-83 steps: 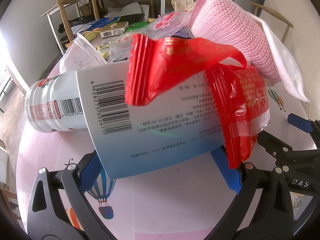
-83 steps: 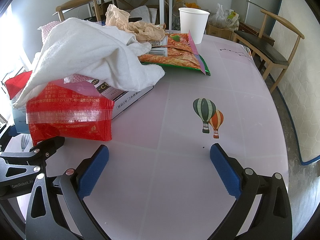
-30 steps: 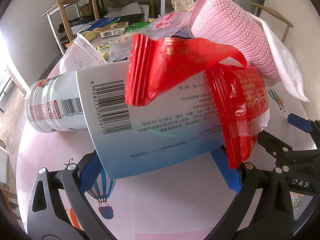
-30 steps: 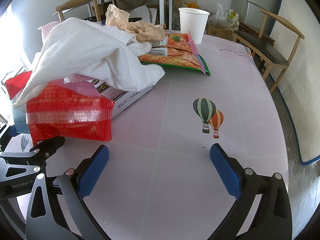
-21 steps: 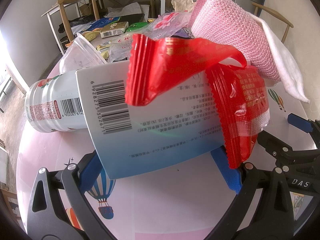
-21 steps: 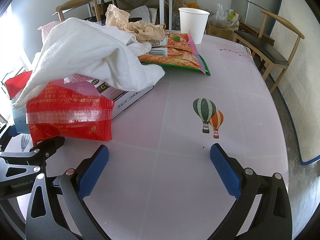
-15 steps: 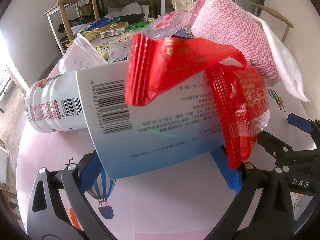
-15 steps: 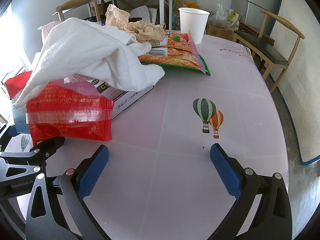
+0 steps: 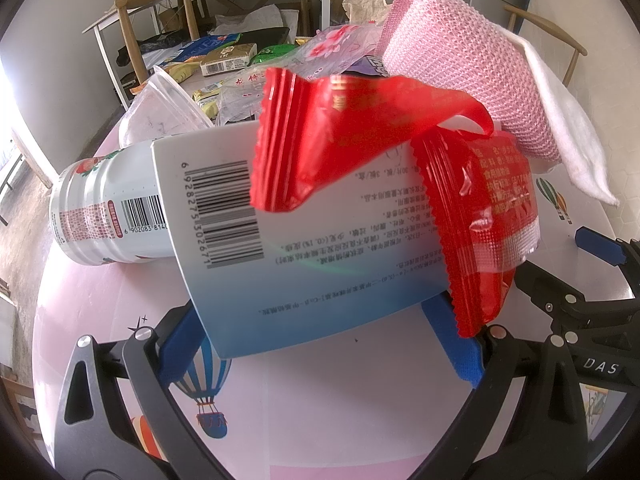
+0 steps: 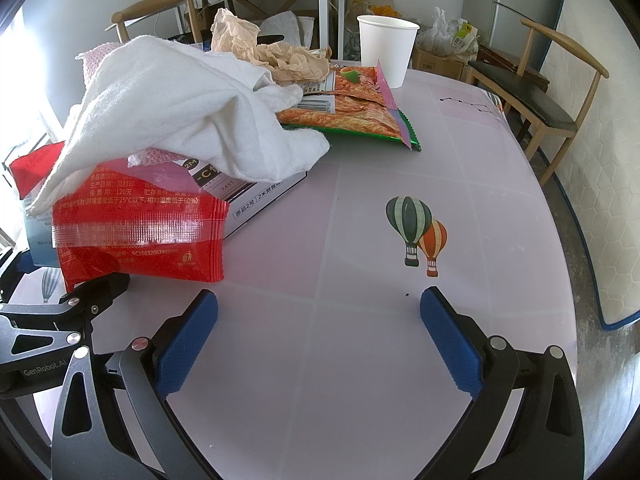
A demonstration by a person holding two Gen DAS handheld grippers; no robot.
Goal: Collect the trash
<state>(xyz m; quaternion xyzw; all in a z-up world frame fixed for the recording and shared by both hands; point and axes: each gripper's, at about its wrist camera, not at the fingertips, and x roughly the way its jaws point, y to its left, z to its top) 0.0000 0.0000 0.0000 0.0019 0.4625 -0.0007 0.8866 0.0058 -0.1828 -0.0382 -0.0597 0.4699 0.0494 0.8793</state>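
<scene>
Change: none across recent frames | left gripper (image 9: 316, 336) wide, straddling blue-white box (image 9: 304, 256) under red wrapper (image 9: 360, 140) | right gripper (image 10: 318, 340) wide, empty over table (image 10: 400, 380) | collection stalled, grasp pending
</scene>
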